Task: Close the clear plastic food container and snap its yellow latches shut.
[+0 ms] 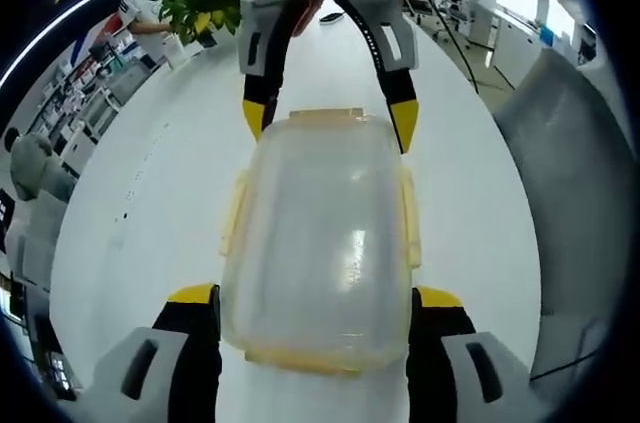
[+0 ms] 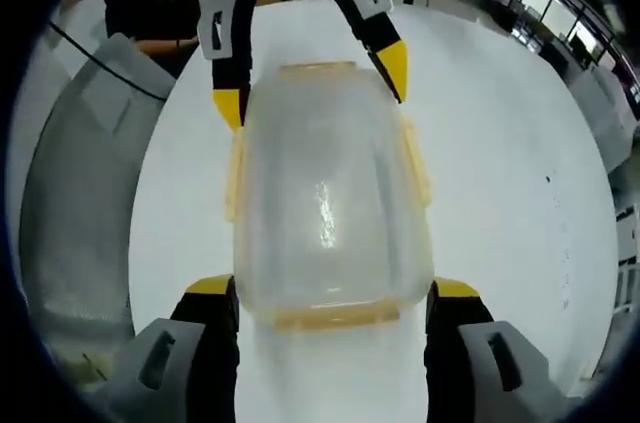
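The left tongs [image 1: 315,295] stand spread, one yellow-tipped jaw at either side of the near end of the clear plastic food container [image 1: 320,238], which lies lid-on upon the white desk [image 1: 160,203]. In the right gripper view the right tongs [image 2: 333,288] are spread in the same way, their jaws flanking the container's [image 2: 325,213] opposite end; whether any jaw touches the plastic cannot be told. Each view shows the other tongs coming in from 12 o'clock, straddling the far end. Yellow latches [image 1: 410,213] run along the long sides and the short ends [image 2: 335,318] and lie close to the walls; whether they are snapped cannot be told. A potted plant [image 1: 200,3] stands on the desk at 11 o'clock in the left gripper view.
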A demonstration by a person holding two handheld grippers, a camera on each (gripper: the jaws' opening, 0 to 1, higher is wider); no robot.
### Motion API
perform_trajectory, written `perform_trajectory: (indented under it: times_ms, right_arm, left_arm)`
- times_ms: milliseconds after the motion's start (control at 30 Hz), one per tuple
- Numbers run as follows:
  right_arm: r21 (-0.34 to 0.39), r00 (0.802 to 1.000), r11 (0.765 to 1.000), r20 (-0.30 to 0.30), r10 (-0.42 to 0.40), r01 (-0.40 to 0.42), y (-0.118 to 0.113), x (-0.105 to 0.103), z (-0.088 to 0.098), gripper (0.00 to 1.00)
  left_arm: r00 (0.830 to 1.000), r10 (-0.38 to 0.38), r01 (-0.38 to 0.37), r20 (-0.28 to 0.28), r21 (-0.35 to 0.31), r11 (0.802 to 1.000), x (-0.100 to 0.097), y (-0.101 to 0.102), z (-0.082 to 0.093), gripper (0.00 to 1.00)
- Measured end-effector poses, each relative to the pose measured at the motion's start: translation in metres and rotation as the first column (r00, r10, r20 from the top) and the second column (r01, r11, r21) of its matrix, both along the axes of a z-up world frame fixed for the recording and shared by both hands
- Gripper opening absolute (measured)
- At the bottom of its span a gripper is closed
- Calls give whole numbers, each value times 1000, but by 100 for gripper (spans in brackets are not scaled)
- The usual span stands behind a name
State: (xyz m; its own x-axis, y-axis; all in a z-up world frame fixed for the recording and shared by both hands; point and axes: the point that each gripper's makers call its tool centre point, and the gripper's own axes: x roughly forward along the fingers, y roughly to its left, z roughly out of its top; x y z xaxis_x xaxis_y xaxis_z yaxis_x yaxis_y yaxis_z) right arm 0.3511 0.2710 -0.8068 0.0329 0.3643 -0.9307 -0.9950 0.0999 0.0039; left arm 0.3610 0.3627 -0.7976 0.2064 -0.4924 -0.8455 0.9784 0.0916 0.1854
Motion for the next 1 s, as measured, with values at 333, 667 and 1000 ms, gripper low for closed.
perform_trajectory:
  times_ms: [333, 667, 1000]
  right_arm:
    - [11, 1000, 1000, 2, -2, 2, -3, 20, 0, 74]
    - [11, 1000, 1000, 11, -11, 10, -7, 48, -1, 74]
    - [-7, 999, 1000, 33, -2, 3, -9, 74, -2, 75]
  left_arm:
    - [1000, -22, 22, -13, -5, 1000, 21, -3, -2, 74]
    - [999, -43, 43, -22, 6, 999, 48, -9, -4, 75]
    - [999, -32, 32, -18, -15, 999, 73, -13, -3, 76]
